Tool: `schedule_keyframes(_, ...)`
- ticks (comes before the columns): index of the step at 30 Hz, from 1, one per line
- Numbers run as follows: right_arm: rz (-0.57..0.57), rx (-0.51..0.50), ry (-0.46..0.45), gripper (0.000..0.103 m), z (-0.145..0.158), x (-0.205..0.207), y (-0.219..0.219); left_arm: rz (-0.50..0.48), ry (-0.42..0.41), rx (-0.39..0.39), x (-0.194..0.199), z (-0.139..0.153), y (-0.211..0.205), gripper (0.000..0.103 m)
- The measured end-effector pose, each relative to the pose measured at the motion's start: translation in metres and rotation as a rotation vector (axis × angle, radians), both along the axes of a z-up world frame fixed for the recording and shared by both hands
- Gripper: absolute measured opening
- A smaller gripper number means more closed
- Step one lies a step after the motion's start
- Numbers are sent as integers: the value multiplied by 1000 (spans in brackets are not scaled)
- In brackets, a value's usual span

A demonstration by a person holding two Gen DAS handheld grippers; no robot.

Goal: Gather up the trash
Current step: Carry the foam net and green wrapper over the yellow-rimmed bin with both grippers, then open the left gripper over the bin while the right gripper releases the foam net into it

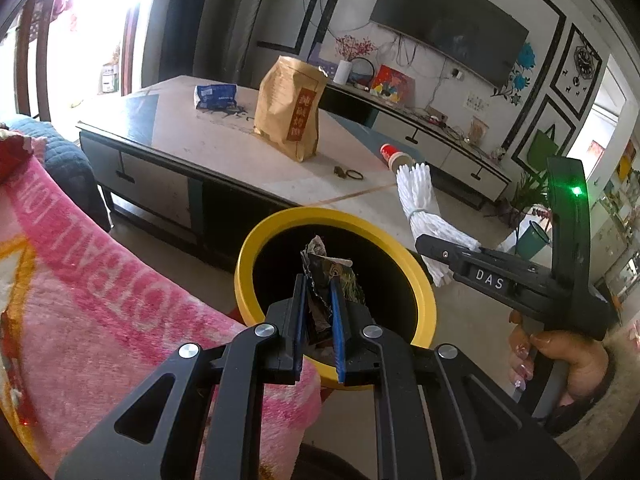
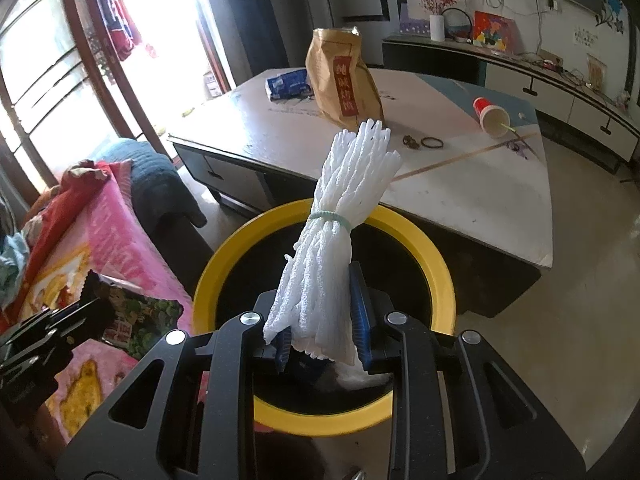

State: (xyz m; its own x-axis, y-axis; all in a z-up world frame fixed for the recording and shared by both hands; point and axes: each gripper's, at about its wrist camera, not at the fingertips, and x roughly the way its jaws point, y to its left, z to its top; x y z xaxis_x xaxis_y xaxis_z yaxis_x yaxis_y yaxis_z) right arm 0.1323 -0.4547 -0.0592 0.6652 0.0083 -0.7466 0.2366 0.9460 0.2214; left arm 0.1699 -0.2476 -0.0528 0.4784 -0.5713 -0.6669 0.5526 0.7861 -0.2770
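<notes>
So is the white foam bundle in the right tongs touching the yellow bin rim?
Cannot tell. In the right wrist view the foam bundle overlaps the bin rim; the left wrist view hints at a gap, not plainly.

Daylight from the window (image 2: 132, 12), far left beyond the jaws, blows out to white glare; fisheye edges curve and darken.

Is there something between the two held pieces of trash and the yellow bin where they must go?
Nothing visible. The left claw holds the crumpled wrapper and the right claw holds the white foam net bundle, both directly over the open mouth of the yellow bin.
</notes>
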Motion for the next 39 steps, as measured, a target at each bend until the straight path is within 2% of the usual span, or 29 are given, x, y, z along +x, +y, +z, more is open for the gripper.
schedule_keyframes(17,-2,14,67,20,-20,5,-7,-41,61,59,14,-38,-32,11)
schedule_keyframes(25,-17,22,84,20,-27,5,-11,-53,90,48,22,-48,-40,11)
schedule_keyframes(26,-19,23,84,21,-27,5,-12,-55,91,46,23,-49,-41,13)
schedule_keyframes(27,-23,26,83,26,-27,5,-13,-56,92,44,24,-50,-42,14)
schedule_keyframes(28,-31,29,81,29,-28,4,-15,-61,95,40,25,-50,-43,18)
schedule_keyframes(30,-43,32,75,38,-27,2,-17,-58,93,36,27,-50,-44,34)
schedule_keyframes(32,-53,33,68,45,-25,1,-20,-47,88,16,28,-47,-40,63)
schedule_keyframes(33,-56,31,64,48,-24,1,-20,-40,81,9,27,-46,-38,68)
schedule_keyframes(34,-60,27,60,48,-23,0,-20,-28,71,9,26,-43,-35,79)
schedule_keyframes(37,-65,21,46,52,-19,-1,-19,2,35,3,23,-33,-26,93)
schedule_keyframes(39,-62,13,31,53,-14,-2,-16,39,8,-4,20,-24,-16,96)
